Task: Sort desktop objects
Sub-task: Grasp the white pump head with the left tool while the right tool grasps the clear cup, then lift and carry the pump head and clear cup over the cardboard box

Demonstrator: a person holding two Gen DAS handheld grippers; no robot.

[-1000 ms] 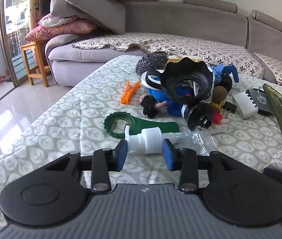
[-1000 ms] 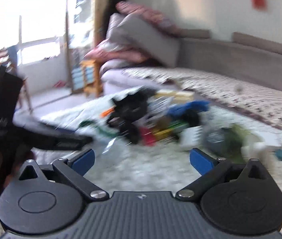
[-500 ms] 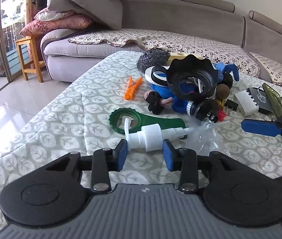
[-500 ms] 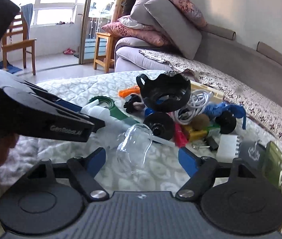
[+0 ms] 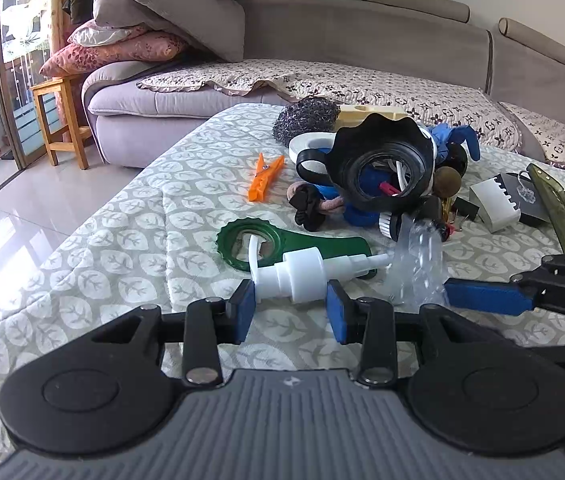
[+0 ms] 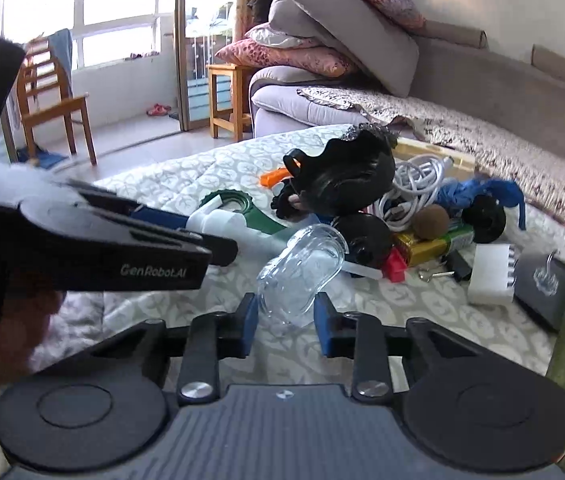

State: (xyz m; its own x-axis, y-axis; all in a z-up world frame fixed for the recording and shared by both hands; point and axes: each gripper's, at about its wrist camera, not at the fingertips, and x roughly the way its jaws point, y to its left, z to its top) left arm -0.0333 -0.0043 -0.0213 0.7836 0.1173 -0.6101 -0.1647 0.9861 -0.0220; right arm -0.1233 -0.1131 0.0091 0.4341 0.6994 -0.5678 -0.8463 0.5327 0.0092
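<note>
- Left gripper (image 5: 288, 306) fingers pinching ribbed white plastic pump (image 5: 302, 274).
- Right gripper (image 6: 285, 326) fingers just closed, squeezing clear bottle (image 6: 302, 278).
- Quilted leaf-print surface (image 5: 142, 232).

Both views sit low behind their own jaws, tilted down over the quilted table (image 5: 130, 216).

Left wrist view: faces the sofa (image 5: 322, 52), close on the white pump head (image 5: 302, 274).

Right wrist view: faces left of that, toward the window; close on the clear bottle (image 6: 302, 272).

Shared: pump, bottle (image 5: 422, 264), black ring-shaped piece (image 5: 386, 168) (image 6: 346, 172), clutter beyond.
</note>
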